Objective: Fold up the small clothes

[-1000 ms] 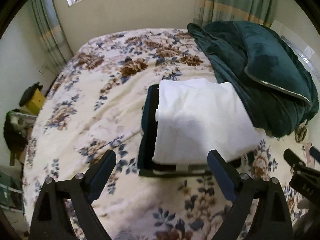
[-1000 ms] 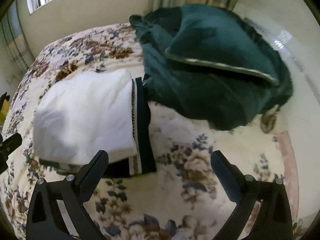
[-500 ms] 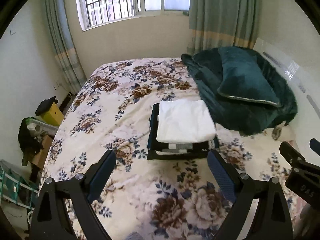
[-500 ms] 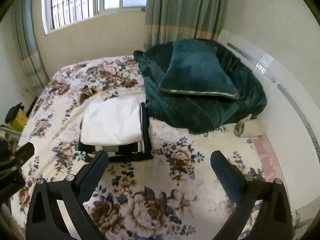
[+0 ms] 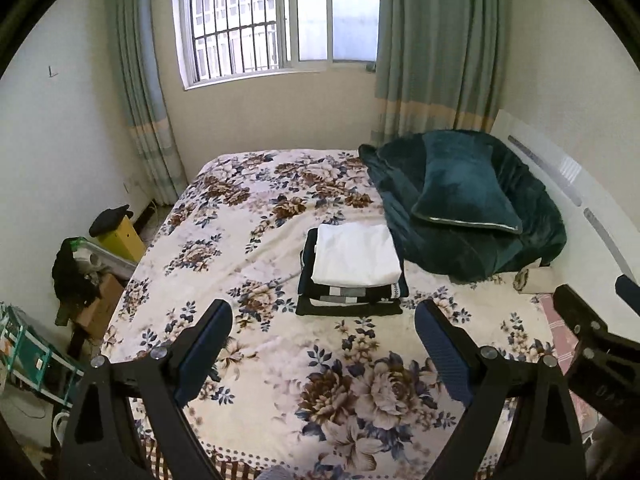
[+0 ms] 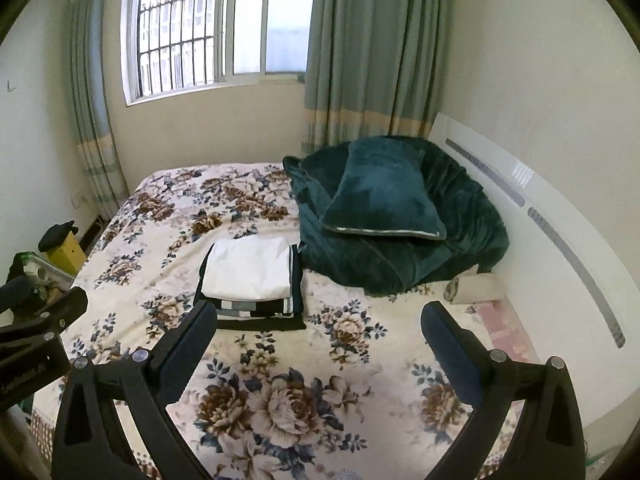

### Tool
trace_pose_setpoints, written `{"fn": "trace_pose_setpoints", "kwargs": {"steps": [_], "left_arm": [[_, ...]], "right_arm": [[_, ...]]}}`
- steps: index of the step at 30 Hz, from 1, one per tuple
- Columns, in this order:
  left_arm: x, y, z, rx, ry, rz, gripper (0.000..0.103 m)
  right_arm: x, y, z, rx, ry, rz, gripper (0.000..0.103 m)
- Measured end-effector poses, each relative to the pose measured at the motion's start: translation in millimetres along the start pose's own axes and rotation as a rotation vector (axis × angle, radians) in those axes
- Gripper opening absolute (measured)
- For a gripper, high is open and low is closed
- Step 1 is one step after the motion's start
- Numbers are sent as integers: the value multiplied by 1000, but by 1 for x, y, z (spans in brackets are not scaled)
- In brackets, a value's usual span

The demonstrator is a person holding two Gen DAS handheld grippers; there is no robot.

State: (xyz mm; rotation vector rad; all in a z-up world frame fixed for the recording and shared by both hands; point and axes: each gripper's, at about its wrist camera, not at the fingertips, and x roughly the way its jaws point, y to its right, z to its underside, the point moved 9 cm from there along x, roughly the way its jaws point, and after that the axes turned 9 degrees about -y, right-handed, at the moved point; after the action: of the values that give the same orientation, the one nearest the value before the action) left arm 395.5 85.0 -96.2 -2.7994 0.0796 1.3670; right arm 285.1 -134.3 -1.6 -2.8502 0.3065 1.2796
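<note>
The left tongs hang above a floral bedspread, their two dark fingers spread wide with nothing between them. The right tongs are released in the same way, fingers wide apart over the bedspread, holding nothing. In the left wrist view, part of the right tongs' black frame shows at the far right edge; in the right wrist view, the left tongs' frame shows at the far left edge.

Ahead of both tongs, well clear of the fingertips, a stack of folded clothes lies on the bed. A white folded garment sits on top, over dark items, one with a grey and white checked edge.

Just to the right of the stack is a heap of dark green blanket with a matching green pillow resting on it, against a white headboard.

Beyond the bed are a barred window and grey-green curtains. To the left, beside the bed, stands a yellow box among clutter.
</note>
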Motion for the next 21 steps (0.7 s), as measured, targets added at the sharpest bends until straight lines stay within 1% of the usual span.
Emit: {"fn": "trace_pose_setpoints", "kwargs": {"steps": [4, 7, 14, 15, 16, 18, 21], "left_arm": [[-17, 0, 8, -13, 19, -3, 93], [-26, 0, 11, -14, 28, -6, 93], [-36, 0, 17, -14, 45, -12, 93], [-38, 0, 17, -11, 49, -13, 94], [-39, 0, 17, -6, 56, -19, 98], [-42, 1, 19, -6, 56, -15, 103], [-43, 0, 18, -13, 60, -19, 103]], "right_arm": [[-28, 4, 8, -13, 18, -6, 103], [-40, 5, 12, -19, 21, -16, 103], [-51, 8, 14, -25, 23, -35, 103], [-51, 9, 13, -22, 23, -39, 103], [-52, 9, 14, -21, 20, -40, 103], [-50, 8, 14, -22, 13, -48, 103], [-52, 8, 16, -26, 15, -47, 103]]}}
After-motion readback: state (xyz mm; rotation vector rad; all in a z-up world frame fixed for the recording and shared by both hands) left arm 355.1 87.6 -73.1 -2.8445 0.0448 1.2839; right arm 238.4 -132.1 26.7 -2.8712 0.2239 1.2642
